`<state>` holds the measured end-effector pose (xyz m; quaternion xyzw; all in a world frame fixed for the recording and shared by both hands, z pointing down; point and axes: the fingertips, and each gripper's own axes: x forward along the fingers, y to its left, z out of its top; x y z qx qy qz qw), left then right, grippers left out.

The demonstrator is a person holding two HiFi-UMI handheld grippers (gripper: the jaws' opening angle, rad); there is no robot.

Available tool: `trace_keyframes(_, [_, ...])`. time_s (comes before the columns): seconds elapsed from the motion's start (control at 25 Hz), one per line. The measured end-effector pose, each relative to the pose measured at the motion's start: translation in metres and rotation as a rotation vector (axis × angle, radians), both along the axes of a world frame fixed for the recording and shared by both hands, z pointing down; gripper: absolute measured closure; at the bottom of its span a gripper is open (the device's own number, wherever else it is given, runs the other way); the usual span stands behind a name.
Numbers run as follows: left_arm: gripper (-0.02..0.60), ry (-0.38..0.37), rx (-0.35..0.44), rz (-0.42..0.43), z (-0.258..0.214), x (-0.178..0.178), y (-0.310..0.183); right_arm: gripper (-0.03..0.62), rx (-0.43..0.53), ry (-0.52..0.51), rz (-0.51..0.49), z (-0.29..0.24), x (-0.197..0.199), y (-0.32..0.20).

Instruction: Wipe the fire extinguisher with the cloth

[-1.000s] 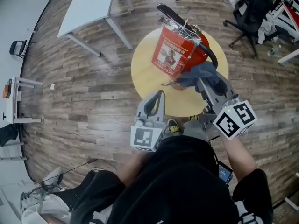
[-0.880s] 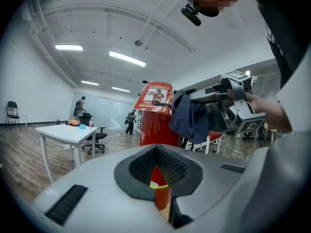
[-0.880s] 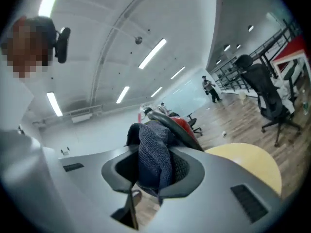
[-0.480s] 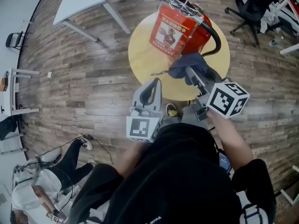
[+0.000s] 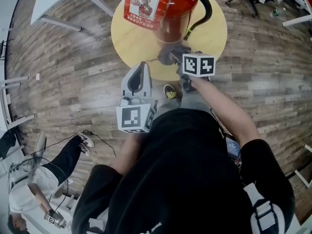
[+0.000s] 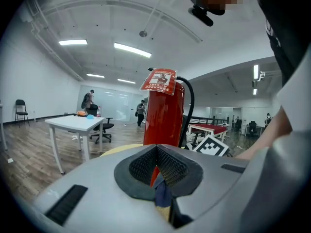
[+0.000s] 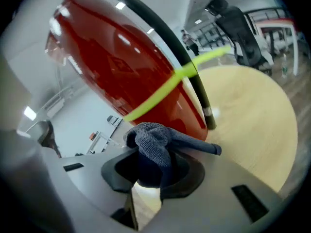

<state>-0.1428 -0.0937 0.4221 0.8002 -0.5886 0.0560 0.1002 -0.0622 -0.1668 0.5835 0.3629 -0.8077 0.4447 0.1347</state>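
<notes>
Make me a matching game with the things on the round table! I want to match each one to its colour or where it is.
Things:
1. fire extinguisher
2. cloth
3. table top
4. hose

Colour or place:
A. pinched in the right tongs
B. yellow
C. black
D. red

Pairs: 1-D, 2-A, 3-B, 4-C
</notes>
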Motion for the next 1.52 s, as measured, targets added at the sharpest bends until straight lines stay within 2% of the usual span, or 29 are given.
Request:
trace_keyframes(0.08, [0.566,-0.005,-0.012,-0.007,0.0,0.002,0.0,0.488,-0.099,-0.045,0.044,0.021,-0.008,0.002])
trace_keyframes(0.12, [0.566,-0.006,-0.016,-0.01,0.0,0.002,-0.001,0.488,-0.117,-0.05,0.056,0.026,-0.01,0.003])
trace_keyframes(0.2, [0.566,-0.005,0.005,-0.005,-0.003,0.003,-0.002,0.488,-0.12,-0.057,0.065,0.024,-0.011,0.004])
trace_keyframes(0.28, [0.566,0.0,0.019,-0.012,-0.007,0.001,-0.003,0.488,-0.116,-0.11,0.062,0.003,-0.011,0.003])
trace_keyframes(0.44, [0.566,0.009,0.021,-0.038,-0.014,-0.005,-0.001,0.488,-0.086,-0.274,0.04,-0.085,-0.01,0.006])
trace_keyframes(0.64, [0.566,0.006,0.074,-0.044,-0.029,-0.01,-0.002,0.488,-0.066,-0.597,-0.005,-0.234,-0.015,0.006])
trace_keyframes(0.76, [0.566,0.013,0.073,-0.058,-0.034,-0.011,-0.004,0.488,0.0,-0.717,-0.049,-0.3,-0.018,0.006])
trace_keyframes(0.84, [0.566,0.012,0.079,-0.053,-0.036,-0.011,-0.005,0.488,0.059,-0.764,-0.052,-0.323,-0.014,0.002])
trace_keyframes(0.92, [0.566,0.009,0.091,-0.047,-0.038,-0.012,-0.006,0.488,0.097,-0.779,-0.065,-0.334,-0.011,-0.006])
trace_keyframes(1.08, [0.566,0.018,0.066,-0.047,-0.028,-0.012,-0.003,0.488,0.107,-0.799,-0.101,-0.334,-0.009,-0.006])
trace_keyframes(1.24, [0.566,0.02,0.044,-0.018,-0.023,-0.003,-0.011,0.488,0.117,-0.758,-0.103,-0.326,-0.007,-0.01])
trace_keyframes(1.52, [0.566,0.024,0.039,0.006,-0.019,-0.003,-0.008,0.488,0.06,-0.647,-0.078,-0.274,-0.016,-0.002])
